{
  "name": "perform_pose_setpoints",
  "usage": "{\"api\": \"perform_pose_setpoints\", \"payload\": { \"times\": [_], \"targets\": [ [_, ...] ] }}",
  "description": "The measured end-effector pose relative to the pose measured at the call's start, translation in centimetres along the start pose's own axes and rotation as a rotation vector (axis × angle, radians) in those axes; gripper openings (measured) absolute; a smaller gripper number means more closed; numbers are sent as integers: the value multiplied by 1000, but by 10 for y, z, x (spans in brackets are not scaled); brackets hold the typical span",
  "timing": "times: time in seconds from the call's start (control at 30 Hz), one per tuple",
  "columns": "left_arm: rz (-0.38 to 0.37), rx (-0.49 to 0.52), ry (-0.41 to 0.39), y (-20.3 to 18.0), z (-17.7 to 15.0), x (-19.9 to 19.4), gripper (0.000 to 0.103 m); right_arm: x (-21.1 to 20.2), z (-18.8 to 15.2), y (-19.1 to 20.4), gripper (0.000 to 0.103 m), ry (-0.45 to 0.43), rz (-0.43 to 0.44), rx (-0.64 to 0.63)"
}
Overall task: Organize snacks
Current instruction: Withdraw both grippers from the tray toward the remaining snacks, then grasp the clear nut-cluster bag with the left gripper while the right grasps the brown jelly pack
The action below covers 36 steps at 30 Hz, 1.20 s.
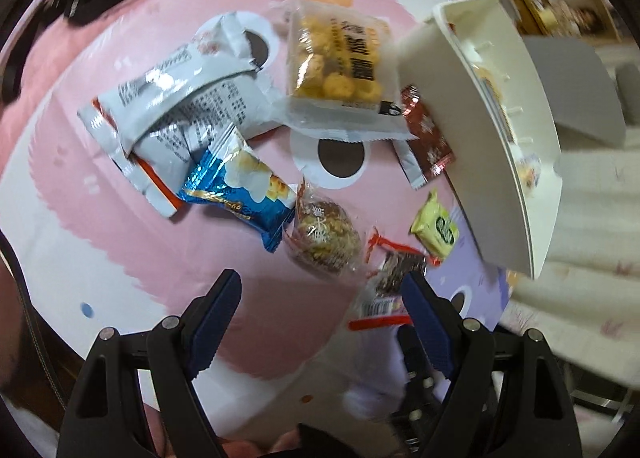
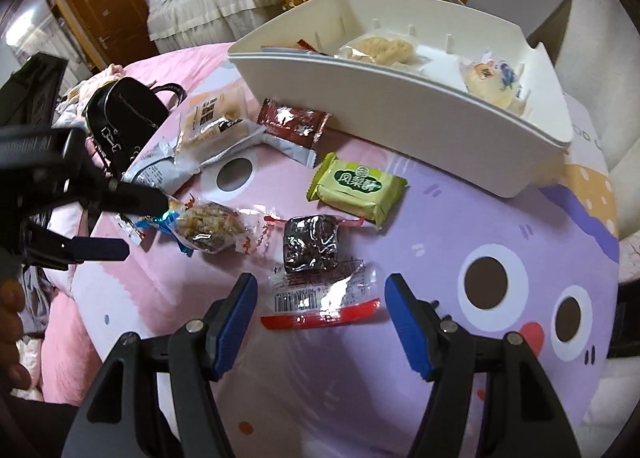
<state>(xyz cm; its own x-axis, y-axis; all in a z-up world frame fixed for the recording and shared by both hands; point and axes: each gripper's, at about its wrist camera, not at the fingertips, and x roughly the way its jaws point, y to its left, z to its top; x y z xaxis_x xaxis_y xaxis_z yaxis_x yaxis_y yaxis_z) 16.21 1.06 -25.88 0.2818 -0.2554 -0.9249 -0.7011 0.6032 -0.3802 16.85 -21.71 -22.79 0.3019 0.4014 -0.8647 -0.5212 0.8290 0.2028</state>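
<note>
A bed spread [image 1: 120, 258] printed in pink and lilac cartoon shapes fills the left wrist view, and the loose snacks lie scattered over it, apparently waiting to be sorted. Far and to the right a white bin [image 1: 500, 129] stands tilted in this lens, close enough to the pile for short carries. The left tongs [image 1: 320, 298] hang spread and empty above the spread. A clear-wrapped nut cluster [image 1: 324, 238] lies just beyond their tips, a blue packet [image 1: 240, 185] touches it on the left, and a yellow-green cake [image 1: 436, 225] lies to the right. The cluster looks like the likeliest pick, being nearest the gap.

From the right wrist view the room shows a wooden door, a draped bed and a dresser far behind. The white bin [image 2: 400, 113] sits far and already holds a few wrapped pieces, so it seems to be the collecting place. The right tongs [image 2: 320, 318] stand spread, pinching nothing, straddling the near end of a dark brownie packet [image 2: 312, 246] with a red seal edge; lining up on that flat end would give them something thin to bite. The yellow-green cake [image 2: 356, 189] lies just beyond it, and the left tongs [image 2: 120, 225] reach in from the left over the nut cluster [image 2: 208, 225].
</note>
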Motion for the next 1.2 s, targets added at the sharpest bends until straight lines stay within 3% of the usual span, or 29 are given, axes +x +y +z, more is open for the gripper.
{"api": "perform_pose_setpoints", "payload": {
  "times": [0.13,0.23,0.63,0.87,0.97,1.13,1.2],
  "targets": [
    [-28,-97,21,3,5,14,81,11,-2,3,67,-18,12,-71],
    [6,-126,34,-1,10,24,81,18,-2,4,70,-29,12,-122],
    [73,-154,59,-19,20,58,81,39,-2,15,73,-80,8,-267],
    [84,-181,48,-31,22,68,78,44,-2,19,81,-94,13,-285],
    [93,-187,42,-22,26,69,72,53,-2,21,82,-72,6,-304],
    [113,-213,41,-14,28,65,49,56,-2,24,83,-74,-11,-311],
    [103,-224,41,-11,27,63,47,56,-2,26,83,-73,-18,-319]
  ]
}}
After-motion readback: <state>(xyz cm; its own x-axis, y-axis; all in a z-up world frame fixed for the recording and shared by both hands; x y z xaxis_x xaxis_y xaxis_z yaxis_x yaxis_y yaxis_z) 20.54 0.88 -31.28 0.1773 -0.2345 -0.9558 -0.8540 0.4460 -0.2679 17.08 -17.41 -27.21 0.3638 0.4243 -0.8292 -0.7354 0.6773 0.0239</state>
